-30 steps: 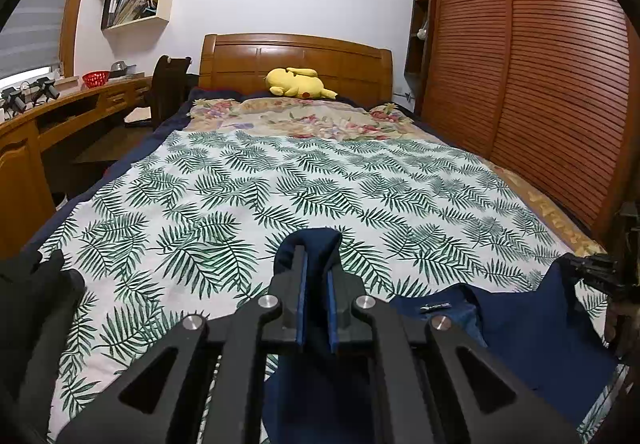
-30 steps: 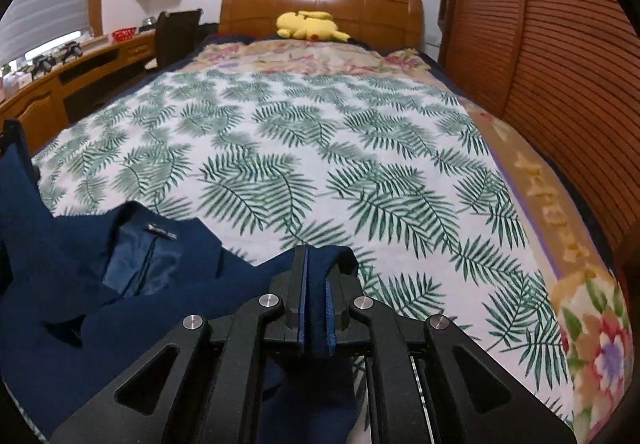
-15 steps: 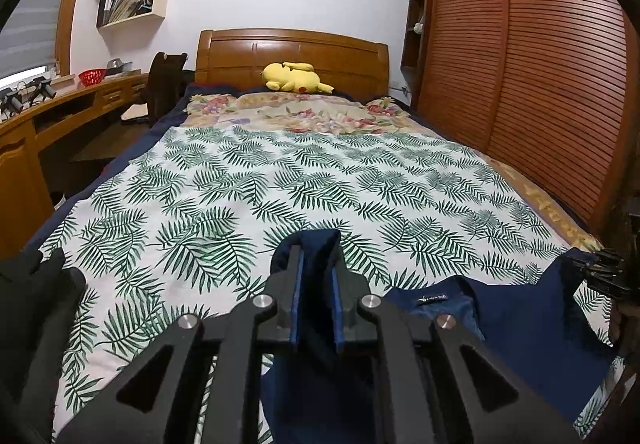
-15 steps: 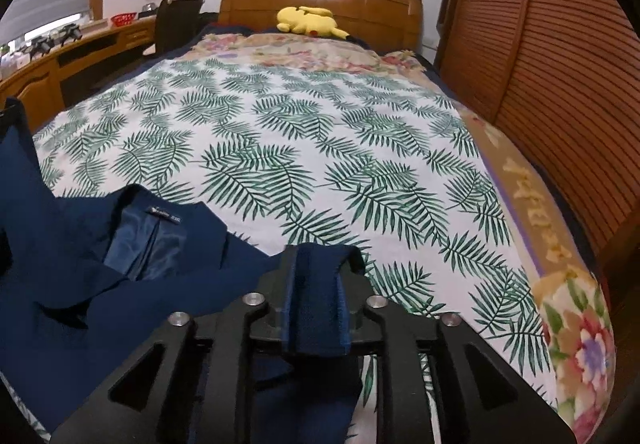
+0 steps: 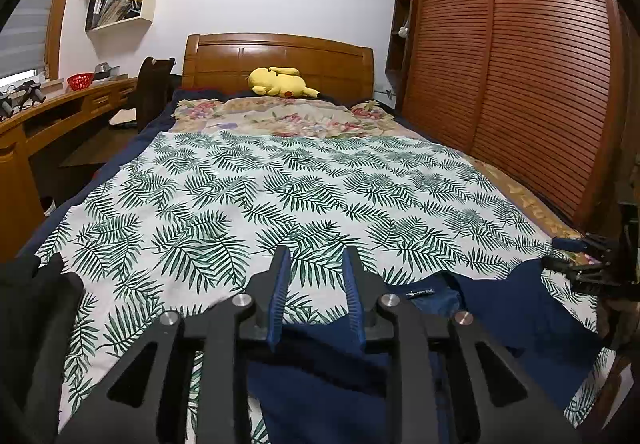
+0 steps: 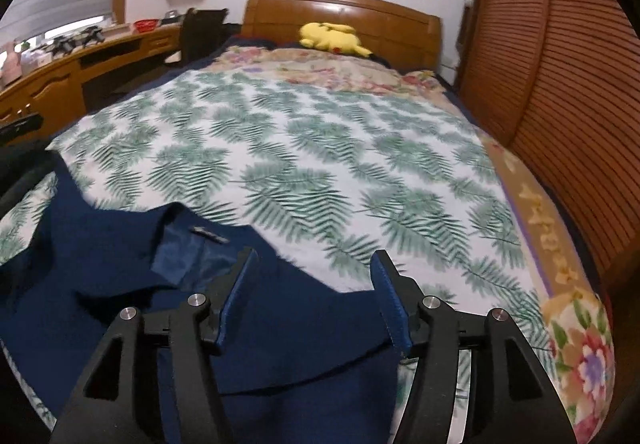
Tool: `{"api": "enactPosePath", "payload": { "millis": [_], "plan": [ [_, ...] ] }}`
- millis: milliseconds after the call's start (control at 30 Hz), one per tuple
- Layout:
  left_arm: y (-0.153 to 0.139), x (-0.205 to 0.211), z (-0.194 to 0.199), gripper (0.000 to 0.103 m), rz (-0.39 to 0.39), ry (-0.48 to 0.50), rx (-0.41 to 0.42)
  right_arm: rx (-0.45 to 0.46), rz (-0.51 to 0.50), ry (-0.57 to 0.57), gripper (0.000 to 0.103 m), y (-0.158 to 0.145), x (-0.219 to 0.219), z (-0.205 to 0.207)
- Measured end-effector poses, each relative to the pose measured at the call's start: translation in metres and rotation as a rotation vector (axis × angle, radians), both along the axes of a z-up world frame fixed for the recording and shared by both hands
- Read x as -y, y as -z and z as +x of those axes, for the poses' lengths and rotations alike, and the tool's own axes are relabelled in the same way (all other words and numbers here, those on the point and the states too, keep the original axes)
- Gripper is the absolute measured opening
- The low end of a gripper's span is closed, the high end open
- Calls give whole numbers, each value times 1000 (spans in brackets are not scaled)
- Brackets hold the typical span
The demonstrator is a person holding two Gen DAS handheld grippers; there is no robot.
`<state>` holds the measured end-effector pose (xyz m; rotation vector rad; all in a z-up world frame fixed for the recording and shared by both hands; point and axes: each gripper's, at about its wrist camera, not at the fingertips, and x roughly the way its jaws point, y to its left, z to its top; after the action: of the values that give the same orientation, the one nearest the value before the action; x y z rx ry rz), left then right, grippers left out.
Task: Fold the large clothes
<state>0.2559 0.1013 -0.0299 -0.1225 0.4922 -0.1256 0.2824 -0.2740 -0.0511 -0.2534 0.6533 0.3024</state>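
A navy blue jacket (image 6: pixel 280 328) lies spread at the near edge of a palm-leaf bedspread (image 5: pixel 280 188), collar and label facing up. The left gripper (image 5: pixel 316 284) and right gripper (image 6: pixel 316 296) have just been opening, fingers released, fabric loose beneath them.

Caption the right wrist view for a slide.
Right gripper open above navy garment on the leaf-print bedspread.

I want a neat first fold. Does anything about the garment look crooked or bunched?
Yes. The navy garment lies rumpled at the near edge of the bed, collar askew and a fold bunched below it. Both grippers, left and right, have just opened; neither grips the cloth.
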Motion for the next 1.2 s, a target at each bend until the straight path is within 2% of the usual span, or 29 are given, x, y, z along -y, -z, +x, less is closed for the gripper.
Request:
{"api": "enactPosePath", "payload": {
  "millis": [333,533,733,1200],
  "plan": [
    [11,-16,-3,28,-4,-18,-29,-119,-19,-204,60,48,-89,0],
    [15,-24,-4,28,-7,-19,-45,-197,-60,-268,60,69,-122,7],
    [18,-18,-2,28,3,7,-56,-260,-85,-262,60,76,-120,6],
    [23,16,2,28,43,88,-82,-372,-207,-183,60,88,-69,-25]
  ]
}}
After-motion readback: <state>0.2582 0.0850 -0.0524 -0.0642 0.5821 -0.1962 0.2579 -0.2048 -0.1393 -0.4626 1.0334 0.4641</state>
